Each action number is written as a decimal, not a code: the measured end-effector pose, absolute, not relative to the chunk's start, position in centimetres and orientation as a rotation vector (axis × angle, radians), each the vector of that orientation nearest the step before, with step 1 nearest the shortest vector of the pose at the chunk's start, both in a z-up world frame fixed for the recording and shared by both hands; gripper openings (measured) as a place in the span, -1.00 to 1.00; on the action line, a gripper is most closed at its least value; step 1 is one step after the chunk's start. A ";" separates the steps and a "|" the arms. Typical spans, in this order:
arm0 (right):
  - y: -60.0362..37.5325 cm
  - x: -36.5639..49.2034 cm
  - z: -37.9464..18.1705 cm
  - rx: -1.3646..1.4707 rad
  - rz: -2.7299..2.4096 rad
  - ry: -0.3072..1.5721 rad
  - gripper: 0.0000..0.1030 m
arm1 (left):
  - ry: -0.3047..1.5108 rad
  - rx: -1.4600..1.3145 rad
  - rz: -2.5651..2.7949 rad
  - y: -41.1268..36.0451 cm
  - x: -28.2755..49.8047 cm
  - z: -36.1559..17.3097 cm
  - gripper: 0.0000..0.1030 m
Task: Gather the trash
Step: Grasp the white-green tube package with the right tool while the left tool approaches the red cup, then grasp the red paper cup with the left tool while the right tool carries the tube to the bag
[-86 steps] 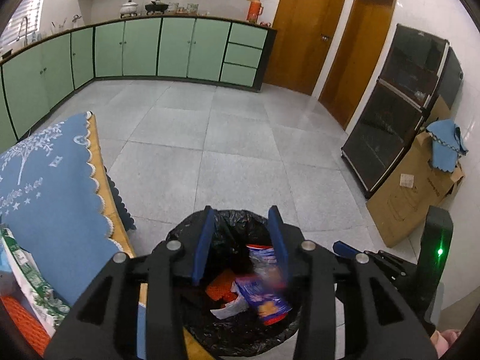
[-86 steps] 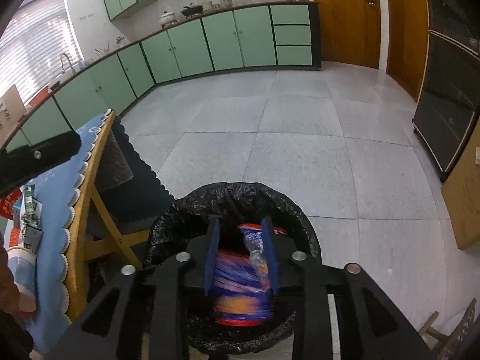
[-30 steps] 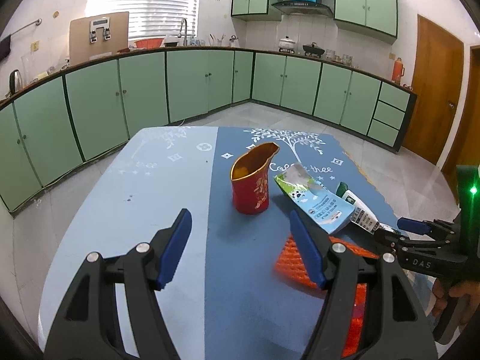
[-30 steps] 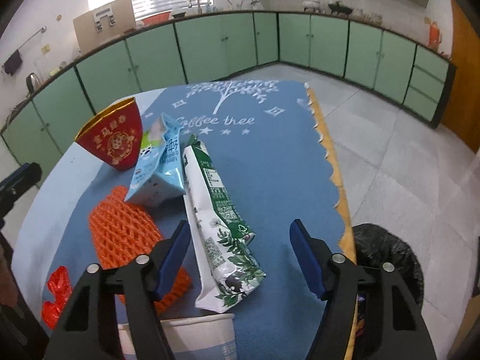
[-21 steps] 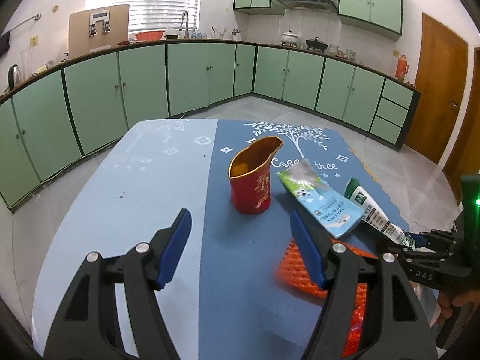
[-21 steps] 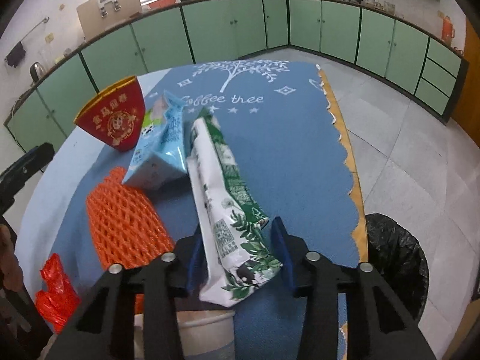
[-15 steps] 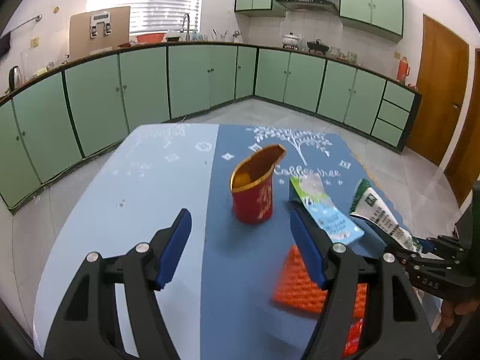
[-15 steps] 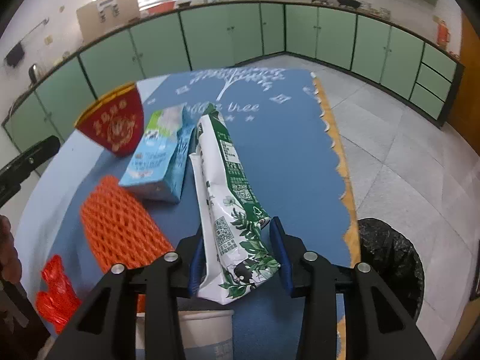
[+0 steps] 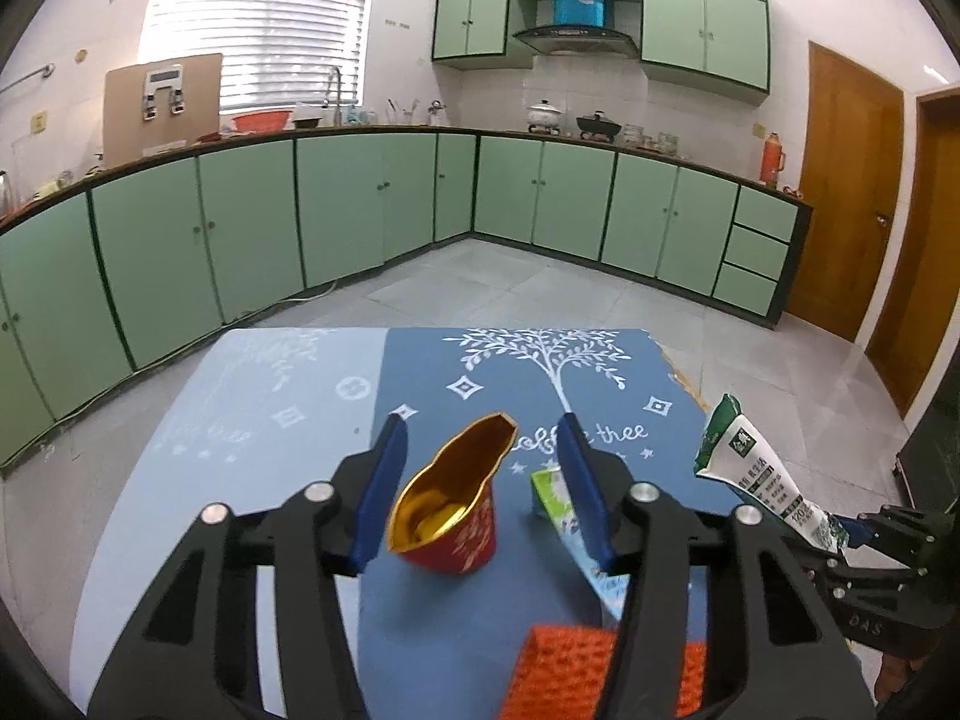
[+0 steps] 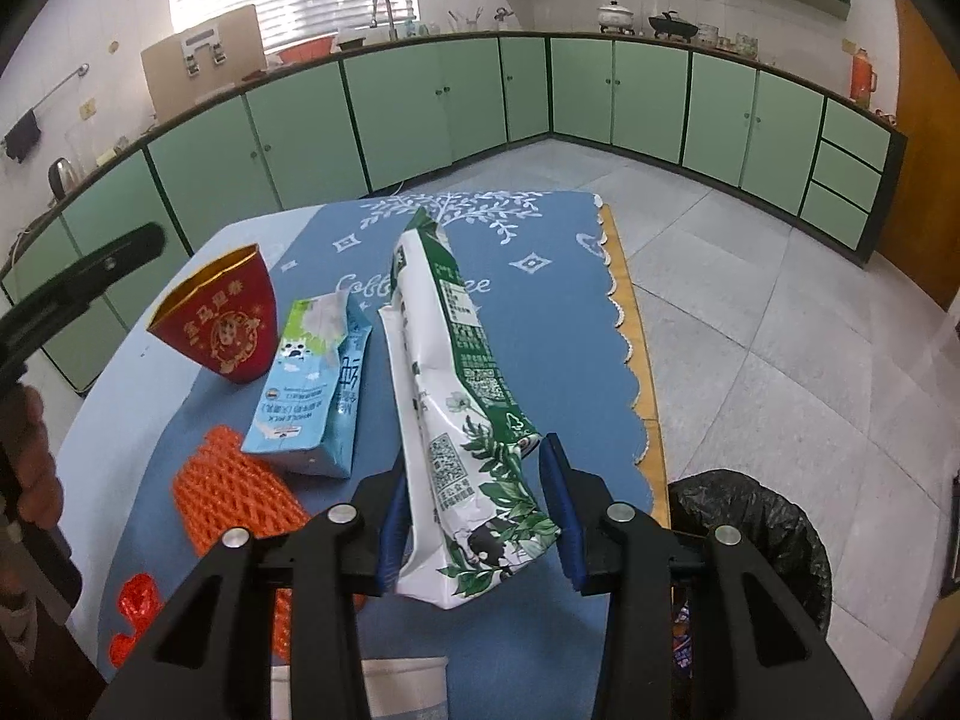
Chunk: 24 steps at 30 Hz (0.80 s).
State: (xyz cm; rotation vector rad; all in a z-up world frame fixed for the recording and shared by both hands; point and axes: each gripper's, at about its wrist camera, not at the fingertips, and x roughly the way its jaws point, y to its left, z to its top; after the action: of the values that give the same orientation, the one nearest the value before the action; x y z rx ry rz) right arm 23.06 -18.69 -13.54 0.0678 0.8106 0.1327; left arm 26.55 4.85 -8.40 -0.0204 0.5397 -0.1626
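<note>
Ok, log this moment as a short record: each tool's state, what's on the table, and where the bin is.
left tool: open, straddling the red cup, not closed on it
right tool: shut on the green carton, lifted off the table
on the table: red cup, blue carton, orange foam net
bin: on the floor beside the table, black liner

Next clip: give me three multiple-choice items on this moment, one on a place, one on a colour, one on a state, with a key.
1. Where is the black-lined trash bin?
A. on the table
B. on the floor beside the table's scalloped edge
C. under the window

2. What colour is the crushed cup?
A. red with a gold inside
B. plain white
C. green

3. What is the right gripper doing?
A. hanging open and empty
B. shut on the blue carton
C. shut on the green-and-white carton

Key: B, the bin stands on floor tiles past the edge; A, gold shows in its mouth; C, both fingers press that carton's end.
</note>
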 end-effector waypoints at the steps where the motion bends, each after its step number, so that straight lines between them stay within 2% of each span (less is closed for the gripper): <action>1: -18.8 23.2 -13.6 0.070 0.130 0.811 -0.21 | 0.544 -0.018 -0.164 4.7 26.9 -8.6 -0.08; 14: -18.8 24.3 -14.1 0.079 0.126 0.815 -0.21 | 0.681 -0.017 -0.173 4.0 30.4 -12.2 -0.43; 16: -18.7 24.2 -14.1 0.075 0.127 0.817 -0.21 | 0.700 -0.023 -0.171 4.2 30.7 -12.6 -0.53; 18: -18.7 24.2 -14.1 0.077 0.128 0.819 -0.21 | 0.709 -0.029 -0.173 4.4 30.7 -12.8 -0.74; 20: -18.8 24.1 -14.0 0.080 0.128 0.817 -0.21 | 0.710 -0.032 -0.173 4.4 30.5 -12.8 -0.86; 24: -18.9 23.7 -13.4 0.091 0.125 0.800 -0.21 | 0.684 -0.038 -0.167 4.7 29.6 -12.0 -0.95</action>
State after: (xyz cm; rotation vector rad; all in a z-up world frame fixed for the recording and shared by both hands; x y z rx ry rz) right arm 23.68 -18.94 -13.43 0.0913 0.8001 0.1251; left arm 29.55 4.69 -11.98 -0.0380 0.6837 -0.1665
